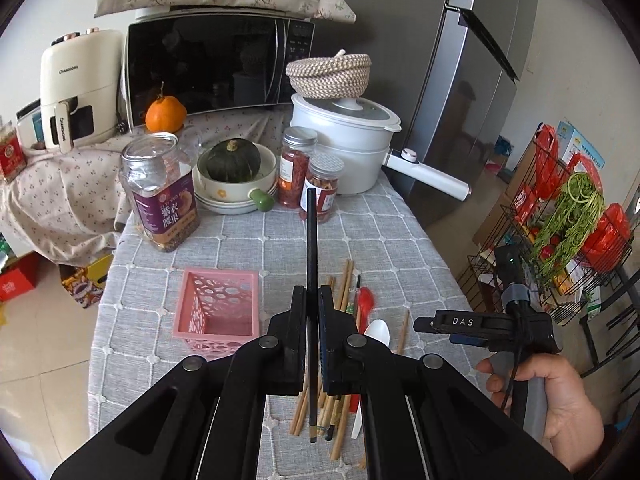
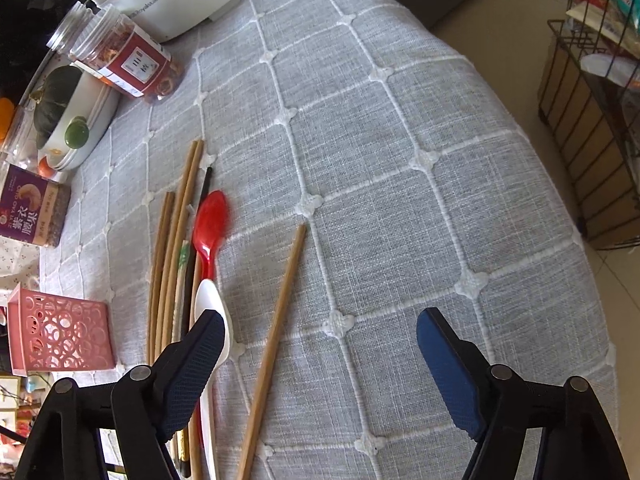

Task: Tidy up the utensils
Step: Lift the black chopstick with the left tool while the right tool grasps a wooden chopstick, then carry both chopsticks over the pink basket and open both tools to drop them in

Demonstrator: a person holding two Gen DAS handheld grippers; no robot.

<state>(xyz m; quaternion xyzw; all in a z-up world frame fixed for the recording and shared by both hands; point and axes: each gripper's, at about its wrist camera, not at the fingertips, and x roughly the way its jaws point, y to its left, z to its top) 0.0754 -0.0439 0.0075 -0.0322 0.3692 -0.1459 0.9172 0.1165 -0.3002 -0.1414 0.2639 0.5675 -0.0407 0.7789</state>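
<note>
**Black chopstick up in the air, the rest on the cloth**

Far left, the pink basket (image 1: 218,312) sits on the grey checked tablecloth (image 1: 248,236). Just right of it, the left gripper (image 1: 312,312) has its fingers pinched on a black chopstick (image 1: 311,240), held above the table. Underneath lies the pile of wooden chopsticks (image 2: 172,264), then a red spoon (image 2: 210,220) and white spoon (image 2: 210,312). One stray wooden chopstick (image 2: 276,340) lies apart. Right gripper (image 2: 320,356) hovers, fingers spread wide.
</note>
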